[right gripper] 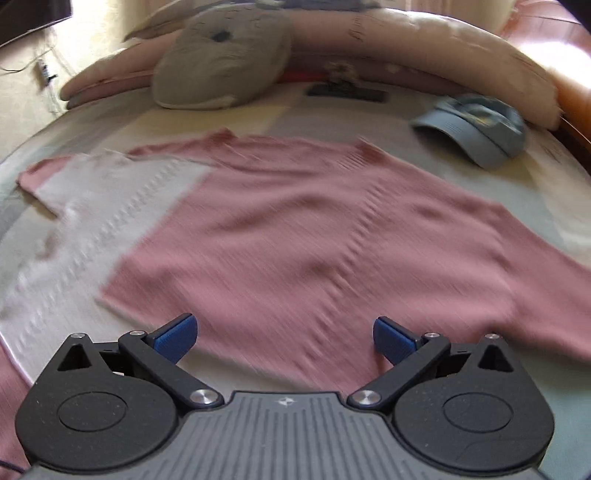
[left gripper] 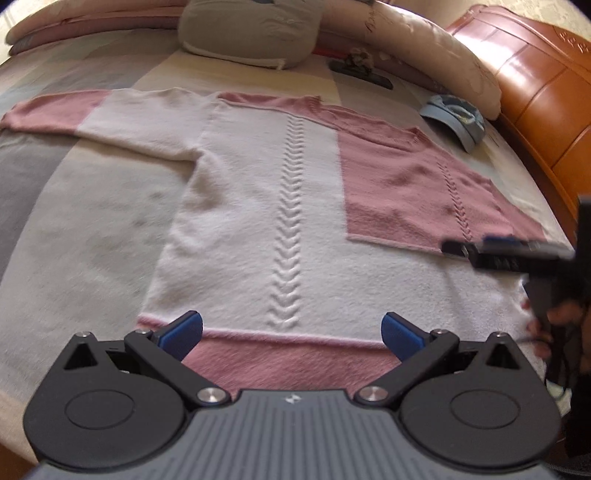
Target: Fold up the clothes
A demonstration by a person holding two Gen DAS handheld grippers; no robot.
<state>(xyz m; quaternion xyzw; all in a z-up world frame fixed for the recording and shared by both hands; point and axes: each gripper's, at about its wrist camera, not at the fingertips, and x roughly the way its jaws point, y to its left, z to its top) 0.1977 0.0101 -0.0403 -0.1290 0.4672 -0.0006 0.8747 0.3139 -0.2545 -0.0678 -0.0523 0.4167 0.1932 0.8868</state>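
— Two tools in play, and what has either got hold of?
— Nothing. The left tool (left gripper: pixel 291 334) has its blue fingers spread wide over the pink hem band of the sweater (left gripper: pixel 258 206), with bare knit between them. The right tool (right gripper: pixel 285 338) is just as wide apart above the pink panel, empty too.
— Where does the sweater lie?
— Flat on the bed (left gripper: pixel 74 206), white body with a raised cable running up the middle. One sleeve stretches out to the left, white with a pink cuff. The right side is folded over the body as a pink panel.
— Does the right tool show from the left wrist?
— Yes, blurred, at the right edge (left gripper: pixel 480 251), with the person's hand (left gripper: pixel 554 325) below it.
— Anything else on the bed?
— A blue cap (right gripper: pixel 476 129) beyond the sweater's far right corner, apart from it. A grey cushion (left gripper: pixel 251 29) sits at the far side, with a pale quilt (left gripper: pixel 436 55) and a wooden headboard (left gripper: pixel 535 85) to the right.
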